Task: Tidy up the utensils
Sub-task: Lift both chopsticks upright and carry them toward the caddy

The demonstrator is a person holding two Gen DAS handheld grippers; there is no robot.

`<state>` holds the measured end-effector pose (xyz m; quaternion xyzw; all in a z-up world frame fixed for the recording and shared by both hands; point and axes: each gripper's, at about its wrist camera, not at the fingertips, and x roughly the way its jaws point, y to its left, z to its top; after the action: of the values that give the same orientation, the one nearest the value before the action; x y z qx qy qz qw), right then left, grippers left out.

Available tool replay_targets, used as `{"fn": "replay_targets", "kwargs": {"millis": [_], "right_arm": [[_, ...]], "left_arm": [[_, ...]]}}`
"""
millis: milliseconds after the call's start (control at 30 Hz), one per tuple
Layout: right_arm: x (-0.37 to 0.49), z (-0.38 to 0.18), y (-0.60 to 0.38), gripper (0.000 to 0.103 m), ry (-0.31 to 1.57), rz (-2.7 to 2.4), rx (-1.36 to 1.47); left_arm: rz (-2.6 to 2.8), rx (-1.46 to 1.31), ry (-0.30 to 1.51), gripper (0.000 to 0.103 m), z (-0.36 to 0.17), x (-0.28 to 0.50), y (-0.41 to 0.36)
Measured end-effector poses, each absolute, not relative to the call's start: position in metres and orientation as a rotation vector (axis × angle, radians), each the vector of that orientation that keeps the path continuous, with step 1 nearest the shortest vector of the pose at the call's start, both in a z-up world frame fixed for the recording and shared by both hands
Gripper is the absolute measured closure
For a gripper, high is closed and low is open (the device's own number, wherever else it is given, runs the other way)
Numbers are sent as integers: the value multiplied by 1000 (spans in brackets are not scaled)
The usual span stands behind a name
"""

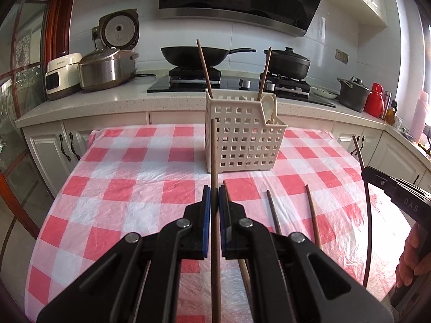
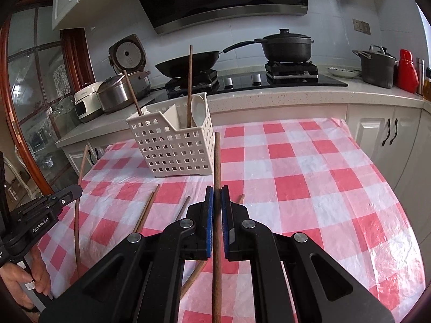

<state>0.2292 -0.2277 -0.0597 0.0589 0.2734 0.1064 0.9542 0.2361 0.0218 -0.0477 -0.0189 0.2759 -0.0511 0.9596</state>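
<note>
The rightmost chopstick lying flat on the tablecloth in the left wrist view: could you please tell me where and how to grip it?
Grip the chopstick near mid-length, coming from straight above with fingers straddling its thin shaft. It lies flat on the tablecloth, apart from the neighbouring chopstick, so both sides look free.

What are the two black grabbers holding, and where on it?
Each holds one chopstick partway along its shaft: the left gripper grips a brown chopstick, the right gripper another chopstick.

Bkgd — wok (image 1: pixel 196 55), lidded pot (image 1: pixel 289 63), rice cooker (image 1: pixel 107 67) — on counter (image 1: pixel 129 102).
</note>
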Motion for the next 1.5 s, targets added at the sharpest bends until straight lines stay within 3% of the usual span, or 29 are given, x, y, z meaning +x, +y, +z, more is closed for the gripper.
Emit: {"fn": "replay_targets", "kwargs": {"millis": [1500], "right_arm": [[177,-4,-213,97,373,255,49]], "left_arm": [[-80,0,388,97,1,185,30]]}}
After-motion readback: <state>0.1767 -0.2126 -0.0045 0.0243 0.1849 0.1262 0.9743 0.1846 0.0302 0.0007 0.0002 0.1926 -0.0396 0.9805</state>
